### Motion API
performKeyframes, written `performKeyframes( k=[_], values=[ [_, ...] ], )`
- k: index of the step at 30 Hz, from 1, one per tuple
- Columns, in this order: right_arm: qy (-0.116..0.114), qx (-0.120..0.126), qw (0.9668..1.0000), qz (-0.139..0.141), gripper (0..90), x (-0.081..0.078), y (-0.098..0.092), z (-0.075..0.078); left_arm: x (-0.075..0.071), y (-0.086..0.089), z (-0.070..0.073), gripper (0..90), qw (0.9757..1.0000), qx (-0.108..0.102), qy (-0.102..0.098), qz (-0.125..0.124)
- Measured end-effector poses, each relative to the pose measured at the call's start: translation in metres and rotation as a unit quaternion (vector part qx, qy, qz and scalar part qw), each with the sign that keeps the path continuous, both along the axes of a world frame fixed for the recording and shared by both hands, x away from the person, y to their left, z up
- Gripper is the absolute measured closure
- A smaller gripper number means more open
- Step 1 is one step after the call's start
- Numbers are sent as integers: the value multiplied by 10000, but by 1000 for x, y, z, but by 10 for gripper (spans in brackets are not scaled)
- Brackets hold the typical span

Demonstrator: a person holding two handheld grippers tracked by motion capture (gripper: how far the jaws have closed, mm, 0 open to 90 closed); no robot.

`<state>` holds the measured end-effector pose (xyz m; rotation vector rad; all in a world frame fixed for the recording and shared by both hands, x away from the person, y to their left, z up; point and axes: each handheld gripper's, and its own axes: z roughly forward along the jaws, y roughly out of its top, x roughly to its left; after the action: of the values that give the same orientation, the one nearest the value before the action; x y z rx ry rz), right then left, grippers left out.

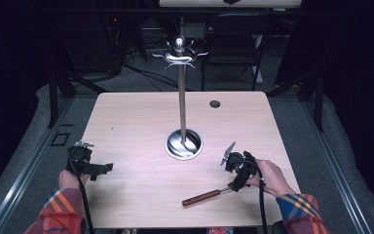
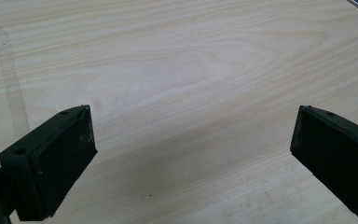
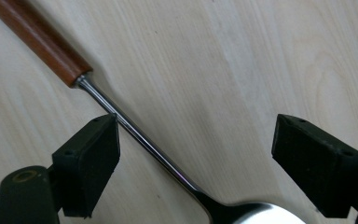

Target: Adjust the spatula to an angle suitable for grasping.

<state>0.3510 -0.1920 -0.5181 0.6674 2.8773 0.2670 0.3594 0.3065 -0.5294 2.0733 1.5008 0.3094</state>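
A utensil with a brown wooden handle (image 1: 202, 197) (image 3: 39, 39), a thin metal shaft (image 3: 140, 137) and a shiny bowl (image 3: 256, 214) lies flat on the wooden table (image 1: 141, 122) near the front right. My right gripper (image 1: 233, 186) (image 3: 196, 154) is low over it. Its jaws stand open, one on each side of the shaft, which runs close past the left pad (image 3: 95, 156). My left gripper (image 1: 106, 168) (image 2: 193, 144) hovers open over bare wood at the front left and holds nothing.
A metal stand with a round base (image 1: 183, 144), a tall pole (image 1: 181, 97) and hooks at its top (image 1: 179, 54) rises from the table's middle. A small round hole (image 1: 215, 104) sits near the far edge. A dark chair (image 1: 233, 41) stands behind the table.
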Motion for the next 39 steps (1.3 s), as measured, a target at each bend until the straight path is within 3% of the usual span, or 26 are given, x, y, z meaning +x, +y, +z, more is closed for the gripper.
performKeyframes(
  k=[2,7,10,19,20,26,39],
  values=[
    [6,44,10000,63,175,-3,2,0,2,-2,2,0,10000,8,-38,10],
    [12,-125,9996,267,262,-10,7,-4,7,-11,2,0,9998,74,-58,-154],
    [85,-161,9993,339,366,-14,10,-7,12,-19,2,0,9995,114,-5,-295],
    [408,-101,9974,592,407,-16,22,-15,20,-27,2,0,9988,165,-22,-463],
    [418,-201,9968,654,425,-16,25,-16,20,-29,3,0,9985,204,-53,-500],
    [420,-300,9968,610,517,-15,22,-18,22,-33,3,0,9977,282,-28,-618],
    [387,-461,9958,683,692,-17,27,-21,21,-32,6,0,9982,213,-154,-541]
  ],
)
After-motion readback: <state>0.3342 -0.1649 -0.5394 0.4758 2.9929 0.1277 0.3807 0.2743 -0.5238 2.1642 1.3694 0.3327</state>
